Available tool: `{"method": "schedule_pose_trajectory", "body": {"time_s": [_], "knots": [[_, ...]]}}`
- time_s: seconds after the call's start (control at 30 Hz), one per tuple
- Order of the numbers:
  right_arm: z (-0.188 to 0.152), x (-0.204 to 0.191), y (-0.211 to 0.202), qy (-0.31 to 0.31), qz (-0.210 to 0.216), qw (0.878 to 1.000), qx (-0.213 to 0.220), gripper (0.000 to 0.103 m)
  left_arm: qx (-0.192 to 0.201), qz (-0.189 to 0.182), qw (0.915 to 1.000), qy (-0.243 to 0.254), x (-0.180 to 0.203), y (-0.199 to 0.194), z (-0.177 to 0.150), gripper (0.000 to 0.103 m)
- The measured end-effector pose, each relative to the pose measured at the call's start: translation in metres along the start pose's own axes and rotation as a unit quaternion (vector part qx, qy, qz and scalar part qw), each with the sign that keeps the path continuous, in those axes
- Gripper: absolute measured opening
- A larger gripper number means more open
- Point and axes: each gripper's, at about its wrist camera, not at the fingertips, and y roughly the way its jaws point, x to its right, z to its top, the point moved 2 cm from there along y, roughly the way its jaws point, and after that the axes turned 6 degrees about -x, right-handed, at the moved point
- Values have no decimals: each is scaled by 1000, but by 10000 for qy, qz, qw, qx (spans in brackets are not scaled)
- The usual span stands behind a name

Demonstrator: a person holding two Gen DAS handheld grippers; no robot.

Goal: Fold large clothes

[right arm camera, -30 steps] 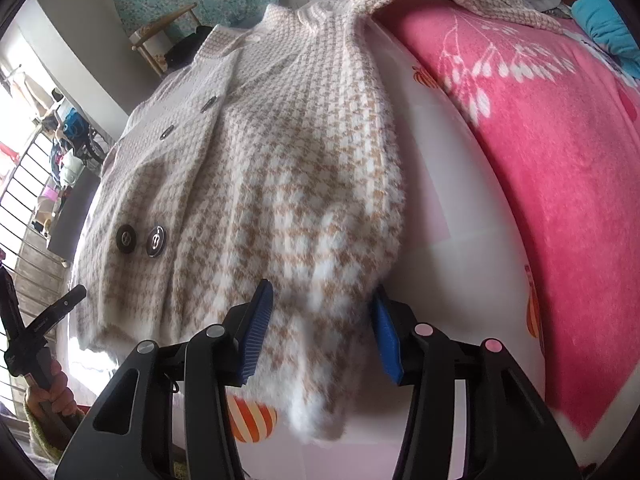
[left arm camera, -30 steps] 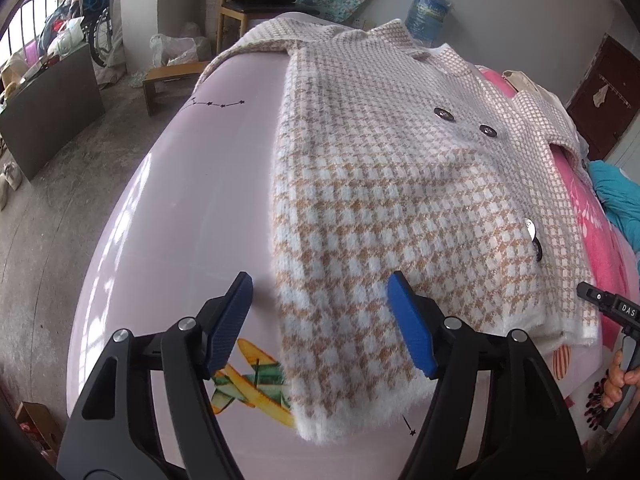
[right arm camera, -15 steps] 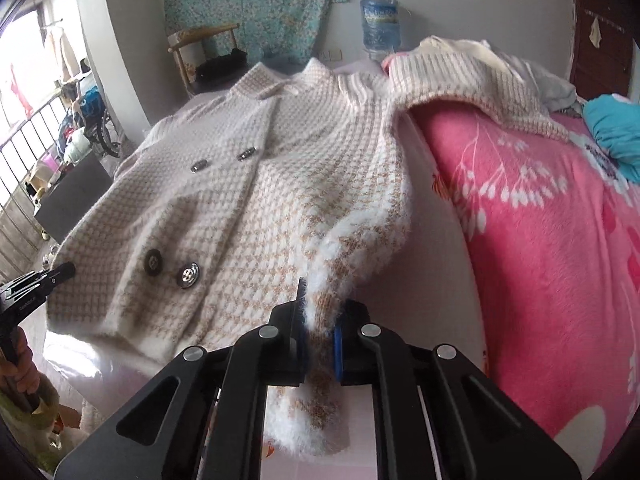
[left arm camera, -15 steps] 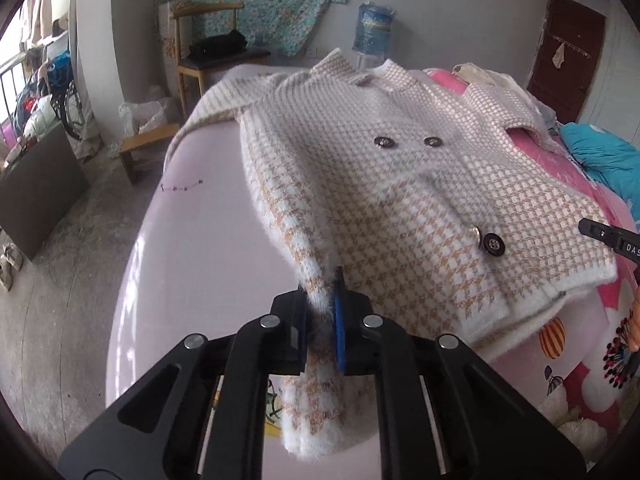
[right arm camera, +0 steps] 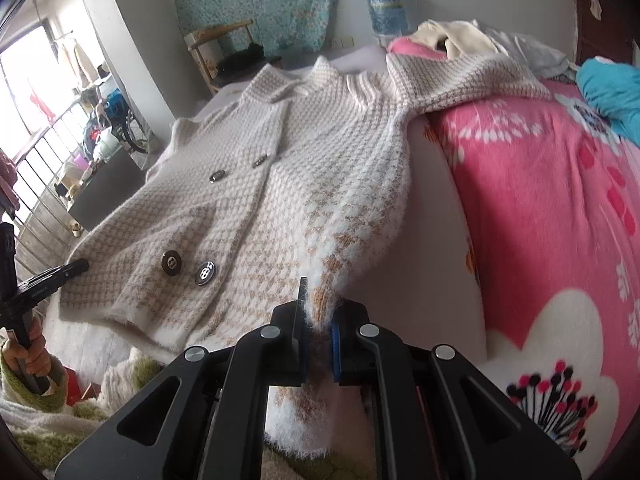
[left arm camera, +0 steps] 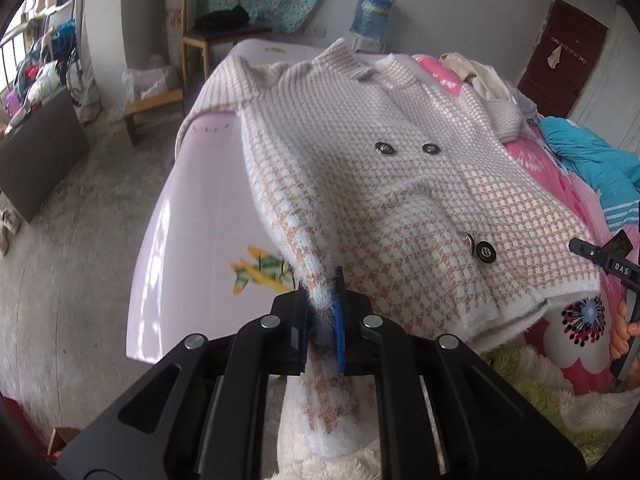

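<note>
My left gripper has its jaws clenched on one sleeve of the coat. My right gripper grips the other sleeve. The coat lies on the bed.

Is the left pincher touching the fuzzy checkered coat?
Touching. The left wrist view shows the left gripper shut on the coat, fuzzy hem squeezed between its fingers.

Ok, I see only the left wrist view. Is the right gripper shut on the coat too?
Observer: Yes, the right gripper is shut on the fluffy white edge of the coat.
Operator: What lies to the right of that edge?
Observer: A bare strip of pale sheet, then the pink blanket.
Operator: And the far sleeve?
Observer: The sleeve lies spread across the far end of the blanket.
</note>
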Motion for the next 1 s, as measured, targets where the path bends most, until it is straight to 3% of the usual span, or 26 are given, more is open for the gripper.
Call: {"method": "schedule_pose_trajectory", "body": {"time_s": [0.1,0.17,0.2,0.23,0.33,0.5,0.53,0.63,0.73,0.93,1.0], "knots": [[-12,12,18,168,-338,9984,-427,30,-412,135,9988,-212,-13,25,-14,17],[-8,18,10,223,-416,9983,-334,35,-471,230,9983,-269,-19,31,-15,24],[-2,19,3,205,-457,9985,-212,45,-432,234,9984,-281,-21,31,-13,27],[4,18,-4,150,-516,9985,-58,56,-351,226,9987,-290,-24,28,-9,36],[32,0,-15,-224,-557,9978,281,66,-12,281,9992,-274,-25,19,6,57],[92,-54,13,-596,-178,9975,342,78,291,336,9984,-349,-29,20,55,76],[103,-67,21,-663,-80,9971,356,85,357,403,9978,-382,-33,21,65,81],[128,-108,52,-925,224,9948,361,89,509,670,9950,-531,-48,24,94,83],[146,-147,92,-1273,264,9915,105,89,608,632,9922,-888,-77,32,126,83],[164,-199,158,-1794,271,9831,-246,89,499,172,9788,-1981,-158,73,179,83],[167,-206,175,-1835,245,9820,-365,88,256,-189,9674,-2514,-191,98,188,83]]}}
